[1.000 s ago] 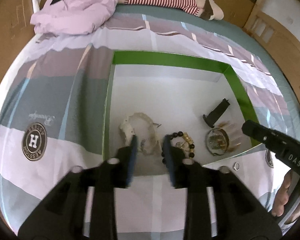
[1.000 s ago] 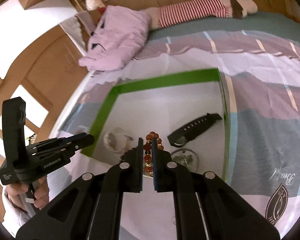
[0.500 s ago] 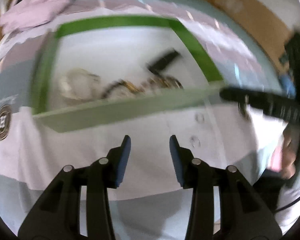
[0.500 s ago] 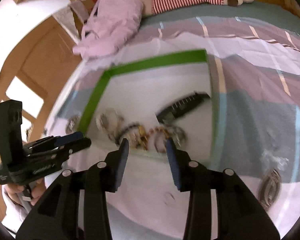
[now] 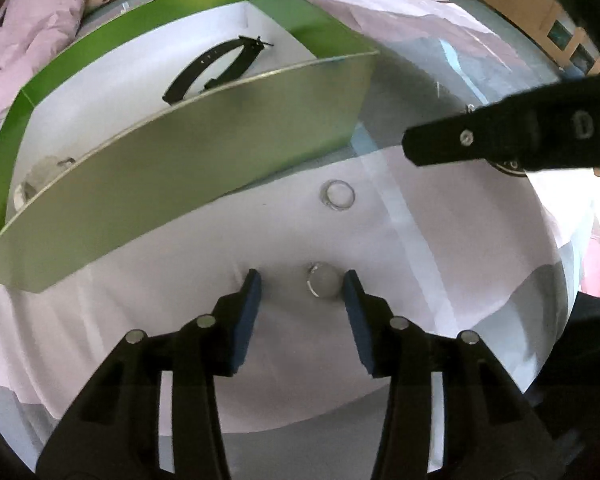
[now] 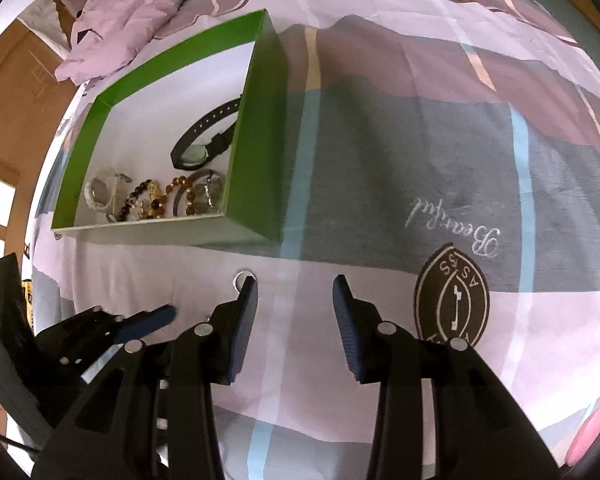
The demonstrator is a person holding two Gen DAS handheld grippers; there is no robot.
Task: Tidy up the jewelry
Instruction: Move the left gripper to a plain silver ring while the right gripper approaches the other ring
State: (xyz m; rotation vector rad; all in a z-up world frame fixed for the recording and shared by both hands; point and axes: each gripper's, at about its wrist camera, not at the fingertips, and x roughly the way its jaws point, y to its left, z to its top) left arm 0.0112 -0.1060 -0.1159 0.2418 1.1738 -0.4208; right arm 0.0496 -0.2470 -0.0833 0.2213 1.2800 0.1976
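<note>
The patchwork bedspread (image 6: 380, 140) carried the green box (image 5: 172, 152), which by this moment held the black-strapped watch (image 6: 204, 136) and, along its near wall, the bead bracelets (image 6: 160, 196) and a pale bangle (image 6: 98, 192). A second before, both tools had been inside that box, the right one pinching a bracelet of amber beads; that bracelet now lay released among the others, and both tools had withdrawn to the bedding in front of the box. The right gripper (image 6: 294, 292) stood spread and empty, one ring (image 6: 242, 279) lying just beyond its left fingertip. The left gripper (image 5: 302, 284) was likewise spread wide, straddling a second small ring (image 5: 320, 285) on the sheet without yet touching it; a third ring (image 5: 339, 195) lay nearer the box. Judged from this layout, the bracelets were done, and the loose rings were the remaining items, the ring between the left tool's tips being the likely next pick.
</note>
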